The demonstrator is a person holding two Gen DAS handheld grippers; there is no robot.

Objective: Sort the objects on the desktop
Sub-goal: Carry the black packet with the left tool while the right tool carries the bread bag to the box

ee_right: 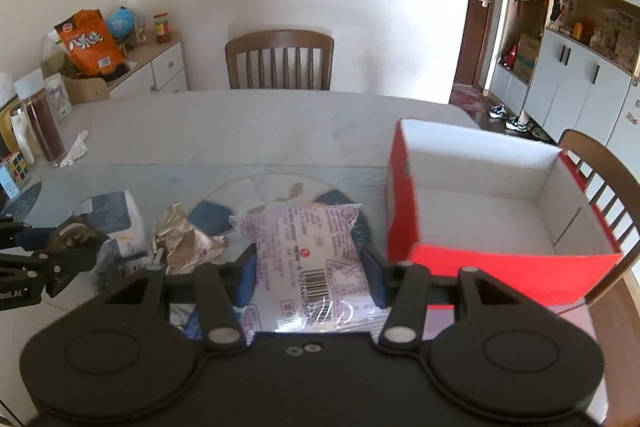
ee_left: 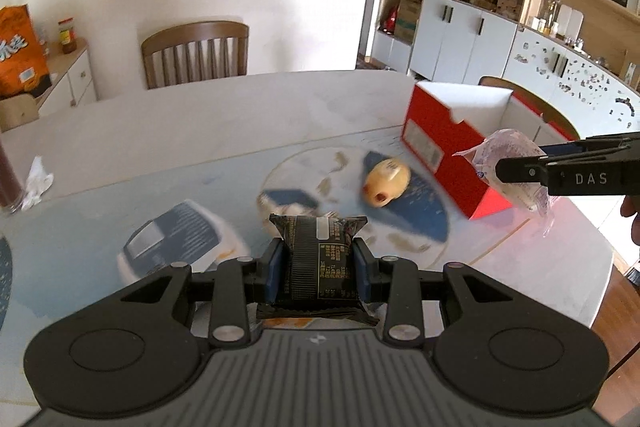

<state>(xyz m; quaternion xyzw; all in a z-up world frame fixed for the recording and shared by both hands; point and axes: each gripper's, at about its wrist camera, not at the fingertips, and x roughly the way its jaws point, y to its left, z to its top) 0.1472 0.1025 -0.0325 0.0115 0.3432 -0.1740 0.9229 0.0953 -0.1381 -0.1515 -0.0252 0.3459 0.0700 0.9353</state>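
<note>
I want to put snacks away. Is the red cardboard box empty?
Empty, as far as shown: the red cardboard box is open-topped, with a bare white inside; its near corner is hidden.

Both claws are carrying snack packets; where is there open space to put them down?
The red box is bare inside. The far table, between the chair and the round mat, is free too. It is crowded nearer, around the yellow toy, crumpled foil wrapper and tissue pack.

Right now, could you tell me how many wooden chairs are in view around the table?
2. One chair stands at the far side of the table, against the wall. The other chair is at the right side, behind the red box. Others may be out of view.
</note>
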